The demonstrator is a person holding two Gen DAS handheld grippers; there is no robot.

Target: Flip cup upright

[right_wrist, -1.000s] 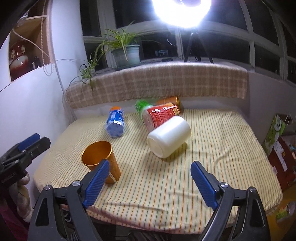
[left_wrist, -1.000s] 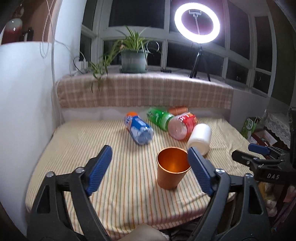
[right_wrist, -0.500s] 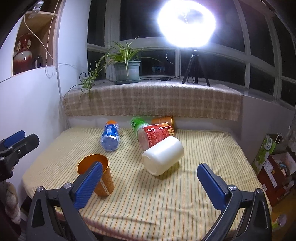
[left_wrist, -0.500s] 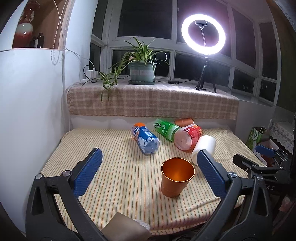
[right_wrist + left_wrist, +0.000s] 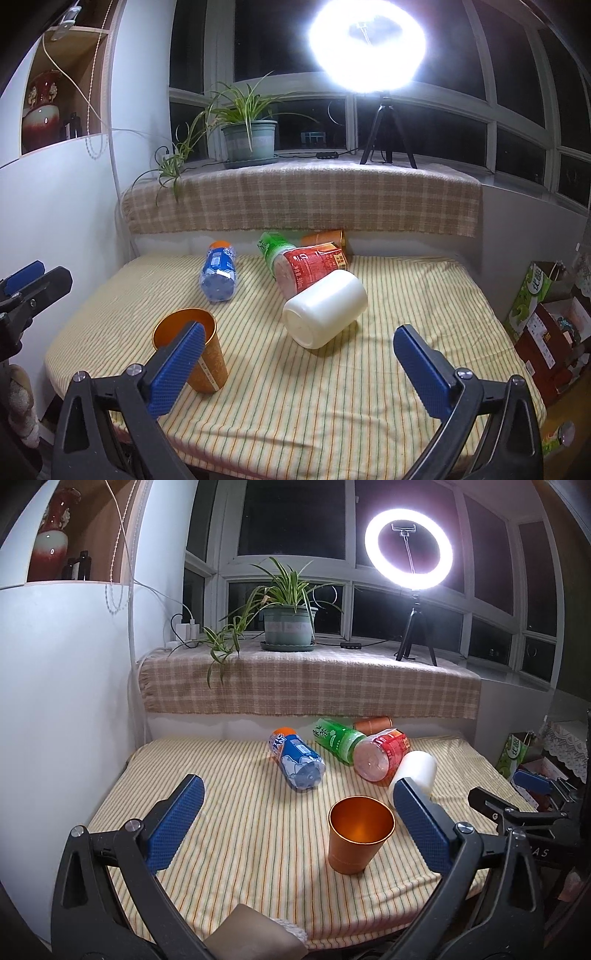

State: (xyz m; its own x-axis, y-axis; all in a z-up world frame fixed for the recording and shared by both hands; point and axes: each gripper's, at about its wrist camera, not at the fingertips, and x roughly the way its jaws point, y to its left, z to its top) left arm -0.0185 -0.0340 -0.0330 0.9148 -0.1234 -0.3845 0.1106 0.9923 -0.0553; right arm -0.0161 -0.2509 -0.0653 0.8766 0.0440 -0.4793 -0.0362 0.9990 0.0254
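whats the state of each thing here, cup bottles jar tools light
orange cup: upright, mouth up, looks empty
blue bottle: on its side
green bottle: on its side
red bottle: on its side
white jar: on its side
second orange cup: on its side by the back edge
left tool: open, holding nothing
right tool: open, holding nothing
ring light: on

The right hand-held gripper (image 5: pixel 299 360) is covering part of the cup (image 5: pixel 207 354) with its left finger. The ring light (image 5: pixel 365 48) is blowing out, and red bottle (image 5: pixel 314 266) is hiding most of the can (image 5: pixel 325 238).
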